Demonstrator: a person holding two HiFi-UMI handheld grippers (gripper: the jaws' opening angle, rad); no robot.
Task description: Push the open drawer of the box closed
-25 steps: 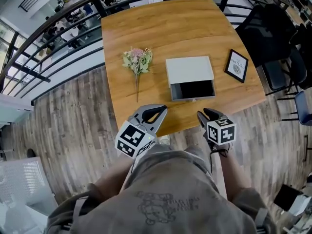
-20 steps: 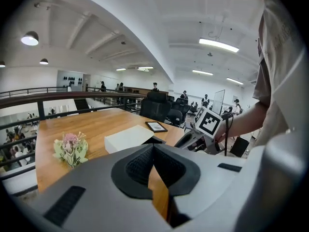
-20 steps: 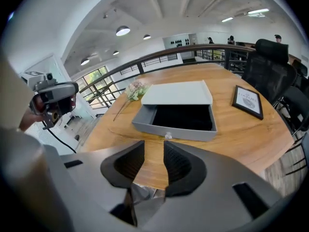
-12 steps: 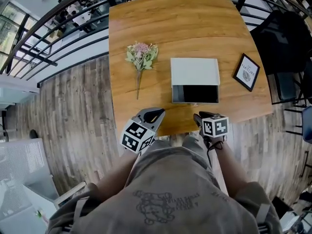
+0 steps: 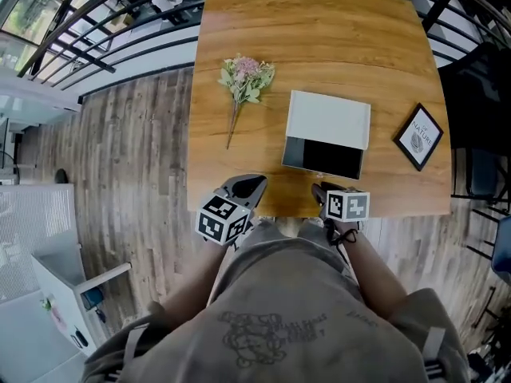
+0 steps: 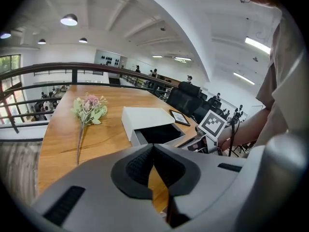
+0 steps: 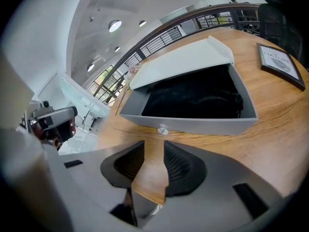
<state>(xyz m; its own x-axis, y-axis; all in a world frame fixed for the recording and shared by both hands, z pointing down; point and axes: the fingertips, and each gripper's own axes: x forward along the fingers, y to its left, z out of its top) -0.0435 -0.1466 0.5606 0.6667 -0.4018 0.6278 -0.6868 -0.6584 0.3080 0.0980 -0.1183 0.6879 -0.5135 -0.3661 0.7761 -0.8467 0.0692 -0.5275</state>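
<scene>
A white box [image 5: 329, 116] lies on the wooden table [image 5: 319, 38]. Its grey drawer [image 5: 322, 159] is pulled out toward me and shows a dark inside [image 7: 193, 98]. A small clear knob [image 7: 162, 129] sits on the drawer front. My right gripper [image 5: 318, 188] hovers at the table's near edge, just short of the drawer front. Its jaws stand apart with nothing between them [image 7: 153, 148]. My left gripper [image 5: 254, 183] is at the same edge, left of the drawer. Its fingertips meet on nothing [image 6: 153, 149].
A small bunch of flowers [image 5: 246, 78] lies left of the box, and a framed picture [image 5: 421, 136] lies to its right. Behind the table runs a dark railing [image 5: 120, 6]. Dark chairs [image 5: 479, 94] stand on the right, and a white cabinet [image 5: 48, 294] at lower left.
The head view has swung, so the table sits more to the right and is turned. Both grippers keep to the near edge. The drawer stands as far out as before.
</scene>
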